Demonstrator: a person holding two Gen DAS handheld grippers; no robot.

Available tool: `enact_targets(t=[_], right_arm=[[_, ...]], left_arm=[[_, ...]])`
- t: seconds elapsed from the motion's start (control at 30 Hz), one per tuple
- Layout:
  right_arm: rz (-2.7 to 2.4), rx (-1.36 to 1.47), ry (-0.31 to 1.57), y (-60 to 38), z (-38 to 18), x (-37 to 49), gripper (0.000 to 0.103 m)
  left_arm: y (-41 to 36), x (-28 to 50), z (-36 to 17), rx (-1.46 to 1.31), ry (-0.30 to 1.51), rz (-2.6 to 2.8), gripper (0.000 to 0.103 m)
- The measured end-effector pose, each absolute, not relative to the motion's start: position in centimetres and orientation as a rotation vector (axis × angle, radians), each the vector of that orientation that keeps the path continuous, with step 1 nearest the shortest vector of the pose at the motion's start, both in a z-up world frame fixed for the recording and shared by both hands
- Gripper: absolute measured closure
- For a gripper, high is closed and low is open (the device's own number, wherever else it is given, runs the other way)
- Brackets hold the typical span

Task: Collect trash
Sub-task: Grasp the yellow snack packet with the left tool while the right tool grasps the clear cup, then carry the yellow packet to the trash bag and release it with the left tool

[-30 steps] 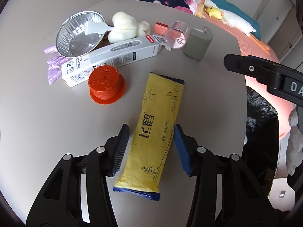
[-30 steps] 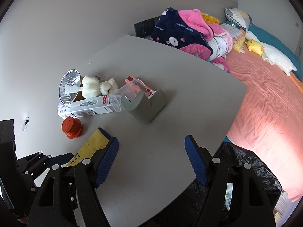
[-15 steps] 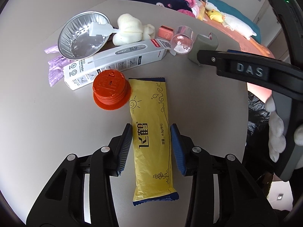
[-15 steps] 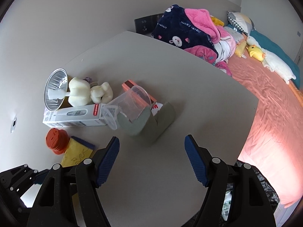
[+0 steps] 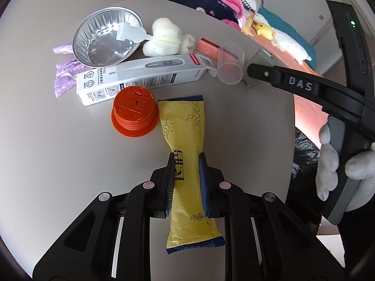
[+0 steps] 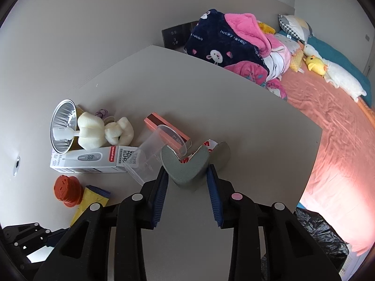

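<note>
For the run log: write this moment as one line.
left gripper: jaws just closed on yellow wrapper | right gripper: jaws just closed on grey foam corner piece | both items on table

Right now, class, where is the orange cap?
In the left wrist view, the orange cap sits left of the yellow packet, just below the thermometer box.

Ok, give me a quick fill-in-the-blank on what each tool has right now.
1. The left tool is pinching the ____ wrapper.
2. The right tool is closed on the grey ____-shaped foam piece.
3. The orange cap sits between the wrapper and the white ____ box.

Missing words: yellow; V; thermometer
</note>
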State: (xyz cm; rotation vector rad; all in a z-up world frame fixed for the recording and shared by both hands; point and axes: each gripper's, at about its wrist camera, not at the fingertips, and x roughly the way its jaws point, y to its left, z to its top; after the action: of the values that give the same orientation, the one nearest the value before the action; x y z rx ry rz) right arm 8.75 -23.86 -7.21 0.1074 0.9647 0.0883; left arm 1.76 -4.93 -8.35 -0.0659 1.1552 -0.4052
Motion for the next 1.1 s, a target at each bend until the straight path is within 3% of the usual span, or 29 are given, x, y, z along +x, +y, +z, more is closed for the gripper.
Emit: enact_targets(t=[1.1], right_arm=[[0.032, 0.224, 0.856, -29.8, -2.2, 0.0, 0.067]], left_arm=[[-9.0, -0.9, -3.5, -0.072, 1.046, -0.554, 0.085]])
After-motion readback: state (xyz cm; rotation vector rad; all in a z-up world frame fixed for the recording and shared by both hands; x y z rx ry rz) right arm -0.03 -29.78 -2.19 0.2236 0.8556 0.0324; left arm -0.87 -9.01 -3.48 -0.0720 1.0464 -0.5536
